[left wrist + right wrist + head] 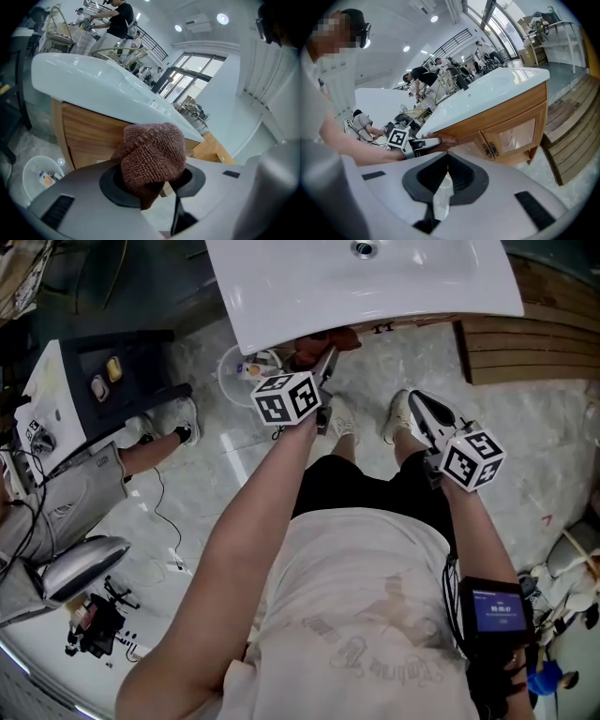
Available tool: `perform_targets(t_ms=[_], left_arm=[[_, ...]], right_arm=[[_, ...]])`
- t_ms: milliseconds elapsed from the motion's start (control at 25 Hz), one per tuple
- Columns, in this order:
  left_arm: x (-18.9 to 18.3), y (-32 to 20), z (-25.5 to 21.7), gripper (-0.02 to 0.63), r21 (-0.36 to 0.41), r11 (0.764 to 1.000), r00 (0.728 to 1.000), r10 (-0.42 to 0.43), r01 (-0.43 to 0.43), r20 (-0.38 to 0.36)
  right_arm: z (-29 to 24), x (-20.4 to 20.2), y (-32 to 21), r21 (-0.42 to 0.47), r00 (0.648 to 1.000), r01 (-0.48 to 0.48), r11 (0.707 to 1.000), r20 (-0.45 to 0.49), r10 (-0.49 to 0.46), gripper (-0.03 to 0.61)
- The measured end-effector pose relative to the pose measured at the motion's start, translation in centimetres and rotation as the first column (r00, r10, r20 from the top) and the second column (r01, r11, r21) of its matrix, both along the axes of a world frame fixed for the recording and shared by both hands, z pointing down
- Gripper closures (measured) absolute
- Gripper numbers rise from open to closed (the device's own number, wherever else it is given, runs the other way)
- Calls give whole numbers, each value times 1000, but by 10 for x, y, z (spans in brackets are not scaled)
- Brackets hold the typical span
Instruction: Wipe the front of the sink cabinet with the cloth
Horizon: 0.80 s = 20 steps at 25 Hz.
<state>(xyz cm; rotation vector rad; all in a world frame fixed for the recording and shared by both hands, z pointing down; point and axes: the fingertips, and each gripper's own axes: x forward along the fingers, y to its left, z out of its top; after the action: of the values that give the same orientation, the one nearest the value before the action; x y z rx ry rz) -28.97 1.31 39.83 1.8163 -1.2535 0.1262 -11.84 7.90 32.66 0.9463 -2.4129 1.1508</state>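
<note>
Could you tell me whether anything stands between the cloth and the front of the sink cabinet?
Nothing visible does. The left gripper, shut on the cloth, holds it up to the wooden cabinet front just under the white basin rim; the right gripper view shows them apparently touching there.

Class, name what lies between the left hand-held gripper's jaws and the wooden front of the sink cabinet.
The brown cloth, gripped in the left hand-held gripper, lies between it and the cabinet front; the left gripper view shows it.

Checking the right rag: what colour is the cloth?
Cloth: reddish brown; left gripper view shows it best.
</note>
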Motion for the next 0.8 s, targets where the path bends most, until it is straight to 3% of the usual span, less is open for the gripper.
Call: perform_targets(t_ms=[360, 560, 640, 800], left_arm=[[-54, 21, 8, 465, -11, 998, 996, -67, 67, 62], [-82, 30, 21, 465, -42, 994, 988, -92, 98, 125], [-88, 32, 28, 465, -49, 996, 981, -62, 72, 185], [-104, 39, 41, 465, -77, 997, 937, 17, 11, 349]], right_arm=[[4, -11, 5, 3, 1000, 21, 1000, 14, -21, 566], [5, -8, 6, -21, 999, -13, 1000, 50, 14, 566], [2, -6, 3, -33, 996, -39, 999, 83, 42, 566], [-9, -12, 0, -18, 990, -50, 999, 134, 52, 566]])
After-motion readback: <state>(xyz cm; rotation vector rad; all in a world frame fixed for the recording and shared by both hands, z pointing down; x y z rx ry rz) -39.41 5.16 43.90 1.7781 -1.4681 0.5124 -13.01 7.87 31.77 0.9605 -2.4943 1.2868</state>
